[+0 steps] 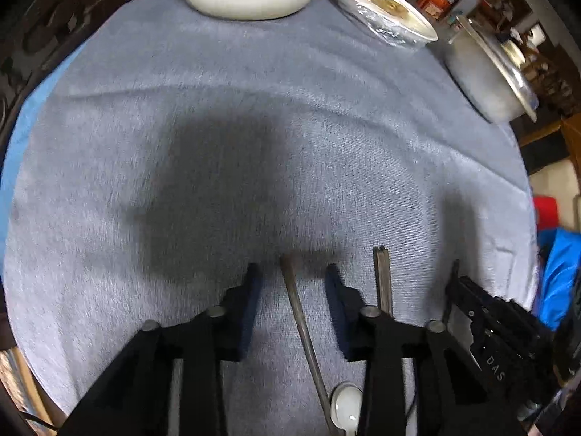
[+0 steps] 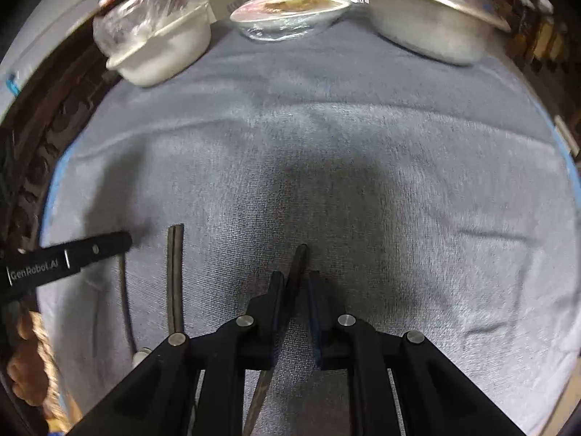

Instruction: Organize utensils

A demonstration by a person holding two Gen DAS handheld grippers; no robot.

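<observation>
On a grey cloth, a dark utensil handle [image 1: 301,323] lies between the fingers of my open left gripper [image 1: 293,272], untouched by them. A white spoon bowl [image 1: 346,405] shows beside its lower end. A pair of dark chopsticks [image 1: 383,279] lies just to the right; it also shows in the right wrist view [image 2: 175,276]. My right gripper [image 2: 295,276] is nearly closed around another dark utensil handle [image 2: 296,272] that lies on the cloth. The right gripper's body [image 1: 490,323] shows at right in the left wrist view, and the left gripper's finger [image 2: 72,254] at left in the right wrist view.
At the far edge stand a white tub [image 2: 163,47] with a plastic bag, a wrapped bowl of food [image 2: 290,12] and a lidded metal pot [image 2: 432,18]. A dark carved wooden edge [image 2: 43,138] runs along the left. The cloth [image 2: 363,145] has wrinkles.
</observation>
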